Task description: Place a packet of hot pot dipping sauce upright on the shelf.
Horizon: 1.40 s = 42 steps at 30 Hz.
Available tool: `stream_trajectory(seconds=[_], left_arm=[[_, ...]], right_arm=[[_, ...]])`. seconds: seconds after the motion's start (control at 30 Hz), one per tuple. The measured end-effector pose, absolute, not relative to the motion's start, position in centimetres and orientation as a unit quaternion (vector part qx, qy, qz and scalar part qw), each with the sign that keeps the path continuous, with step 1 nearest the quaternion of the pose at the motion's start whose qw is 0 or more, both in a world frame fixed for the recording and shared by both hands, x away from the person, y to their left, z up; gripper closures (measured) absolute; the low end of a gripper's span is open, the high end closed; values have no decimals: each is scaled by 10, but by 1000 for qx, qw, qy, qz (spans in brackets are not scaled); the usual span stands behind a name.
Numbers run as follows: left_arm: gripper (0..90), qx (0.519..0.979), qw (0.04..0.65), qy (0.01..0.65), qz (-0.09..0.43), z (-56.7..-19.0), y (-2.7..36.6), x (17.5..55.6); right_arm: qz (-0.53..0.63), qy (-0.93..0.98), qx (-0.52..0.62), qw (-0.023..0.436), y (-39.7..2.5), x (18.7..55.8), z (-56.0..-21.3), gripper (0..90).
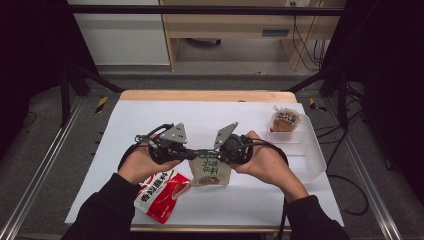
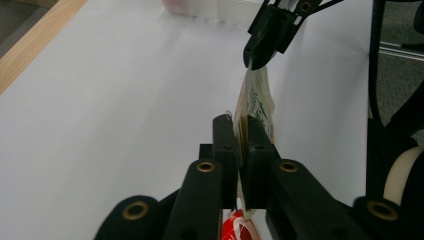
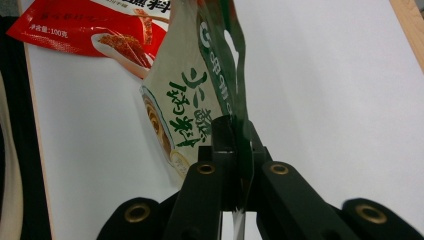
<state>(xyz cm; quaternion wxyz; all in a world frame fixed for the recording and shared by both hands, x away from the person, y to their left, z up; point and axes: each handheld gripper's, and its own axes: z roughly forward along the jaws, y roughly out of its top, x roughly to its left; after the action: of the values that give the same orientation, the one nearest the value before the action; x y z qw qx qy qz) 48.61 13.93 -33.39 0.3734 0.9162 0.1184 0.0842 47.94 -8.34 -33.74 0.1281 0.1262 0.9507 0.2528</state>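
Here, at the lower centre of the high view, a flat white-and-green foil sachet printed with dark green characters hangs between the two tools, held up by its top edge above the white sheet covering the bench. The left tool has its jaws pressed together on the sachet's upper left corner; in the left gripper view the thin edge of the pack runs up the middle of the frame, pinched between the black jaws of that tool. The right tool likewise clamps the upper right corner, and in the right gripper view its jaws are tight on the sachet's green top strip. A red flat snack packet lies on the sheet just beside the sachet, toward the lower left of the high view. At the right, a clear plastic tray holds a small brown wrapped bun.
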Motion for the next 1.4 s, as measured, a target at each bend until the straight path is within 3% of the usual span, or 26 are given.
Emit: stream_trajectory(seconds=[0.03, 0.17, 0.27, 0.43, 0.7, 1.4], left_arm=[[820, 911, 383, 126, 86, -334, 140, 486], [507, 902, 393, 153, 96, -334, 144, 488], [378, 895, 401, 164, 102, -335, 148, 487], [239, 894, 396, 178, 112, -341, 153, 488], [157, 892, 390, 196, 117, -351, 159, 489], [96, 890, 377, 219, 134, -370, 173, 486]], right_arm=[[255, 950, 125, 127, -83, 480, -337, 900], [240, 955, 123, 122, -83, 483, -332, 900], [237, 955, 124, 129, -84, 486, -330, 900], [241, 951, 137, 135, -92, 494, -323, 900], [244, 949, 144, 136, -101, 500, -317, 900], [259, 941, 151, 159, -125, 501, -304, 900]])
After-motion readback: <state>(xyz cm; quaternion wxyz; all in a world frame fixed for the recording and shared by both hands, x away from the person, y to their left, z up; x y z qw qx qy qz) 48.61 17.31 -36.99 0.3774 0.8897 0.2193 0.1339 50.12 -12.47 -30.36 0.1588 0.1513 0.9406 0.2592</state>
